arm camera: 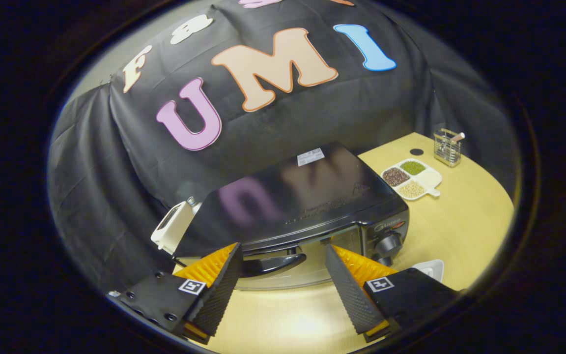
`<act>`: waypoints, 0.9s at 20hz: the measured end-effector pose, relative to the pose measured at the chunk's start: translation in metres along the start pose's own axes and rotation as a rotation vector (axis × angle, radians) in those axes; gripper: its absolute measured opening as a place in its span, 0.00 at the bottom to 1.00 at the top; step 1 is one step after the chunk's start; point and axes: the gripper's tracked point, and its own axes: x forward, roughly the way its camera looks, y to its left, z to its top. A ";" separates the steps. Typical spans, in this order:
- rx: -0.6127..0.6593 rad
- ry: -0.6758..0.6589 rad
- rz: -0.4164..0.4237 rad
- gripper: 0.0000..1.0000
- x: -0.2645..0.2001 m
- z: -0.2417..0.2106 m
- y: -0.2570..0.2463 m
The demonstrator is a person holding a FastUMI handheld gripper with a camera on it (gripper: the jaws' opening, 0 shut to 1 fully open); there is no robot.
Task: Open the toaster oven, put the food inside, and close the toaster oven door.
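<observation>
Black toaster oven handle [272, 264] between spread fingers [224, 290].

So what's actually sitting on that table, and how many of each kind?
Toaster oven, door closed, its handle just ahead of the open gripper: 1
Divided dish of beans and grains: 1
Wire holder: 1
White appliance beside the oven: 1
White item by the right finger: 1
Total: 5

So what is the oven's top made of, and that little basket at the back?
The toaster oven top looks like glossy black painted metal: it mirrors the wall behind it. The basket looks like thin shiny metal wire, since you can see through its grid. The open gripper has ridged black fingers, probably rubber, just before the oven's door handle.
</observation>
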 end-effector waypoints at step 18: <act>-0.216 -0.475 -0.118 0.96 -0.195 0.165 0.009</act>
